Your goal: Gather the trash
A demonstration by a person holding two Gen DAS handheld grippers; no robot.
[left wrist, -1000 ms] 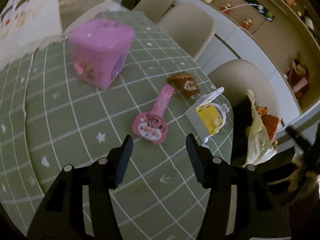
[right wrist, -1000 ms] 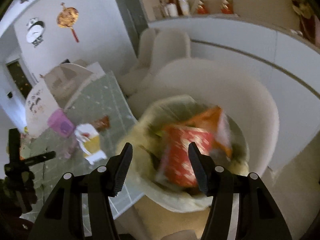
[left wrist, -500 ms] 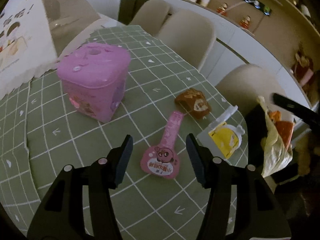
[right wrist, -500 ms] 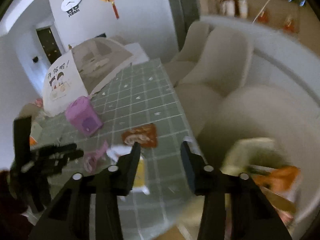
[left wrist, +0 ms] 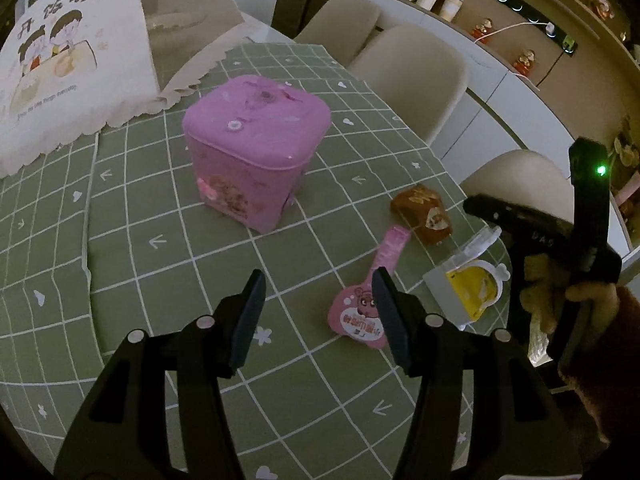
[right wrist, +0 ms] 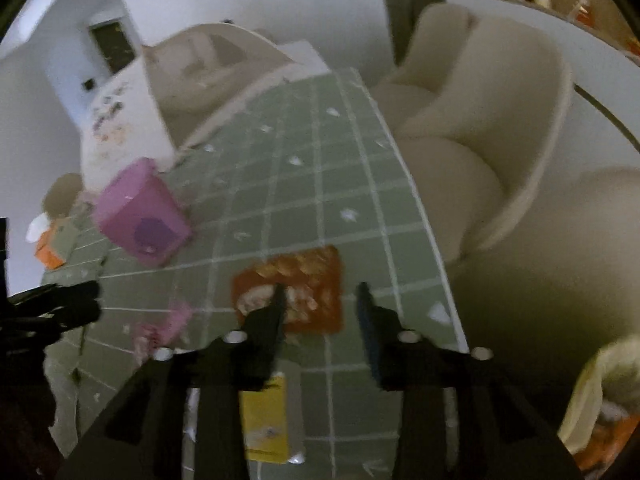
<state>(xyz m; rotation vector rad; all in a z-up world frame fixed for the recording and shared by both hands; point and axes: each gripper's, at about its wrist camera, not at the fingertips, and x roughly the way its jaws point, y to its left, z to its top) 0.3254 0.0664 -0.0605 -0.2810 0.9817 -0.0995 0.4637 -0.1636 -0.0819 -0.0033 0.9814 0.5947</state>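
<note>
The left gripper (left wrist: 318, 316) hangs spread and empty over the green checked tablecloth (left wrist: 132, 264), a pink wrapper (left wrist: 370, 296) just beyond its right finger. The right gripper (right wrist: 320, 312), also spread and empty, hovers over the brown snack packet (right wrist: 304, 284) near the table edge. Farther back stands a pink box (left wrist: 256, 160).

The left gripper (left wrist: 318, 304) hangs over a green checked tablecloth (left wrist: 140, 240), its jaws apart with nothing between them. Beyond it stands a pink square tin (left wrist: 252, 160) with its lid on. To the right lie a pink guitar-shaped wrapper (left wrist: 368, 296), a brown snack packet (left wrist: 424, 212) near the table edge, and a white-and-yellow carton (left wrist: 466, 284) just beside the wrapper. At the far right a hand (left wrist: 560, 296) grips the right gripper's black handle (left wrist: 560, 236). Beige chairs (left wrist: 412, 68) line the table.
</note>
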